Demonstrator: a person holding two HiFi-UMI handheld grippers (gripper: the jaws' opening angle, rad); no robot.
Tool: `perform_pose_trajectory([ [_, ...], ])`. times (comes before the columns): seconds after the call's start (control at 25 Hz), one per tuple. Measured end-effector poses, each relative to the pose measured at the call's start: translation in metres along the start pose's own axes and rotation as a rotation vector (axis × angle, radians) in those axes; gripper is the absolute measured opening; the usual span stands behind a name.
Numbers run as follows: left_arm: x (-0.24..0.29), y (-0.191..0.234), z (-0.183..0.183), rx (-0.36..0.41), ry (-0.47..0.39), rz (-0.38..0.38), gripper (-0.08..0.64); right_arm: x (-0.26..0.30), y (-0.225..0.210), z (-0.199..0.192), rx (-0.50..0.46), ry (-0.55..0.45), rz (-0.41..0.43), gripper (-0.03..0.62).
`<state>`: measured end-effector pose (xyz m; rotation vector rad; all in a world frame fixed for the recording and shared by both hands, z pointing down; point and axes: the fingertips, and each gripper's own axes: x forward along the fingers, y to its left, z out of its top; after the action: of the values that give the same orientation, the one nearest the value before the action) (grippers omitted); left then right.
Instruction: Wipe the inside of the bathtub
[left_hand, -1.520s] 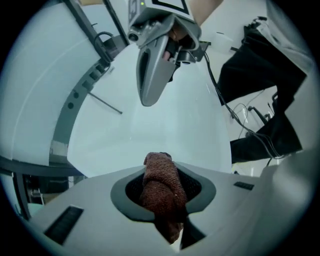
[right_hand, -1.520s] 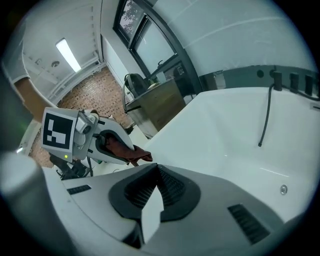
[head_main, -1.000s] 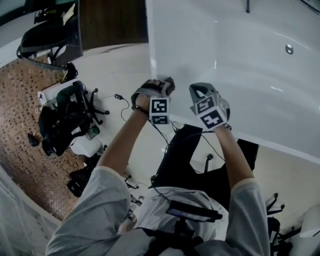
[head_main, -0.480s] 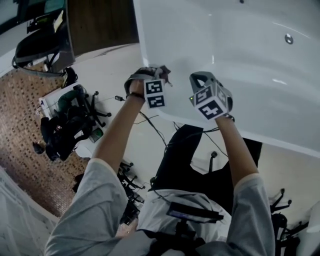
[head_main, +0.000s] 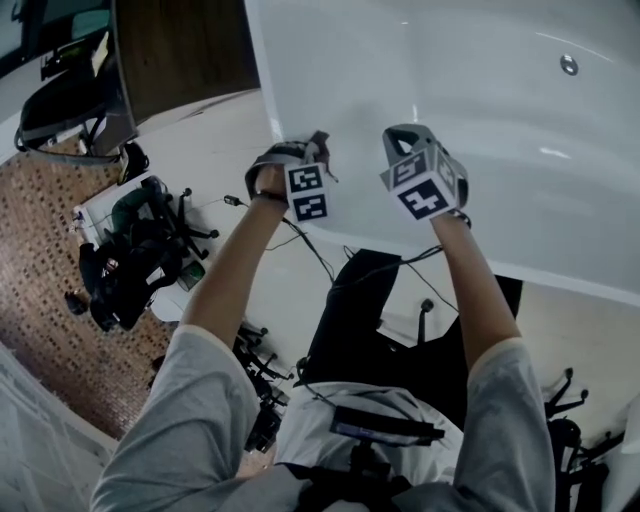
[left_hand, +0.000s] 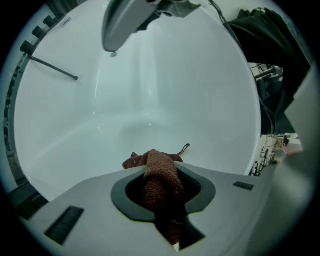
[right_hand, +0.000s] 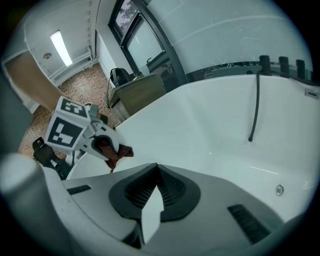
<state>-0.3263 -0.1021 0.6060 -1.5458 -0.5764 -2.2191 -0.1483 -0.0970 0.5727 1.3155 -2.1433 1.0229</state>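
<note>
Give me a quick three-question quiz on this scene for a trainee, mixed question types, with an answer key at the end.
1. True or false: the right gripper is clamping a sponge.
2. What is gripped in the left gripper? A) a brown cloth B) a scrub brush C) a spray bottle
3. Fill in the blank: both gripper views look into a white ____.

Key:
1. False. Its jaws are closed with nothing between them.
2. A
3. bathtub
</note>
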Motion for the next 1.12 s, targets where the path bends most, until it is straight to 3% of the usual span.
perform_pose_trajectory([
  [0.2, 0.012, -0.032, 0.006, 0.012, 0.029, -0.084, 0.098, 0.001, -0.006, -0.007, 0.018, 0.01, -0.002, 0.005],
  [0.48, 0.017, 0.054, 0.006, -0.095, 0.033, 0.021, 0.098, 0.001, -0.02, -0.012, 0.039, 0.005, -0.015, 0.005],
  [0.64, 0.018, 0.069, 0.009, -0.091, 0.047, 0.034, 0.098, 0.004, -0.032, -0.019, 0.053, 0.007, -0.029, 0.005],
  [0.76, 0.024, 0.051, 0.012, -0.066, 0.046, 0.018, 0.098, 0.008, -0.037, -0.023, 0.069, 0.016, -0.039, 0.006],
  [1.0, 0.04, -0.018, 0.026, -0.019, 0.087, -0.107, 0.098, 0.006, -0.039, -0.025, 0.073, 0.015, -0.031, 0.005],
  [1.12, 0.043, -0.02, 0.027, -0.033, 0.085, -0.108, 0.098, 0.008, -0.038, -0.028, 0.068, 0.021, -0.018, 0.005],
])
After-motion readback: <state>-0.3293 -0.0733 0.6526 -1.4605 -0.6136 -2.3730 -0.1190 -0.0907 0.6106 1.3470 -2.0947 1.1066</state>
